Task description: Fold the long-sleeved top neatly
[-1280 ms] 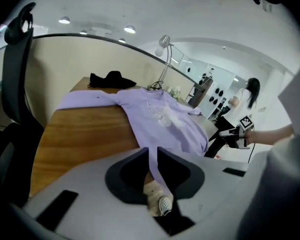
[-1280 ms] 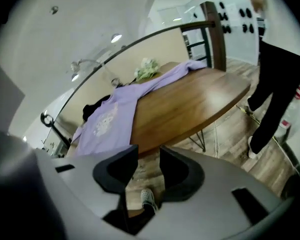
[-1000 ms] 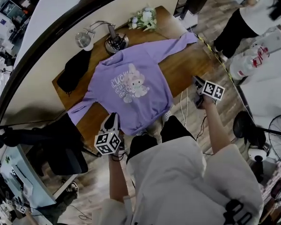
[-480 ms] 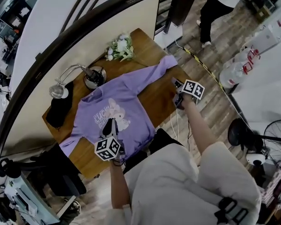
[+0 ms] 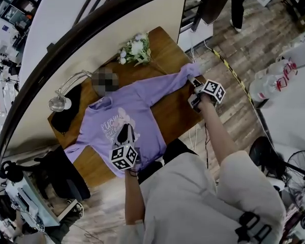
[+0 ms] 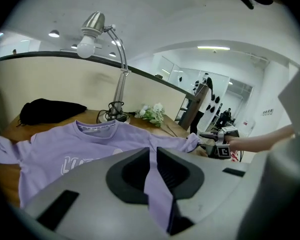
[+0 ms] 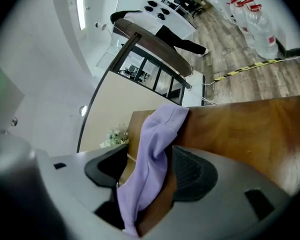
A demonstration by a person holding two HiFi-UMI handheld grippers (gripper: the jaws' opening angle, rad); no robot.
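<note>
My right tongs (image 5: 195, 89) have just spread and the cuff (image 5: 189, 70) lies loose between them. The sleeve (image 5: 160, 88) runs off toward 8 o'clock. Left tongs (image 5: 125, 132) pinch the top (image 5: 117, 113) at its body.

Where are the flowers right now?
In the head view, the flowers sit at the table's far edge, right of the lamp, beyond the purple top's outstretched sleeve.

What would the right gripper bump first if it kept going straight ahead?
Probably the purple sleeve, already between the jaws of the right gripper, which have just been opening; the wooden table lies beyond.
</note>
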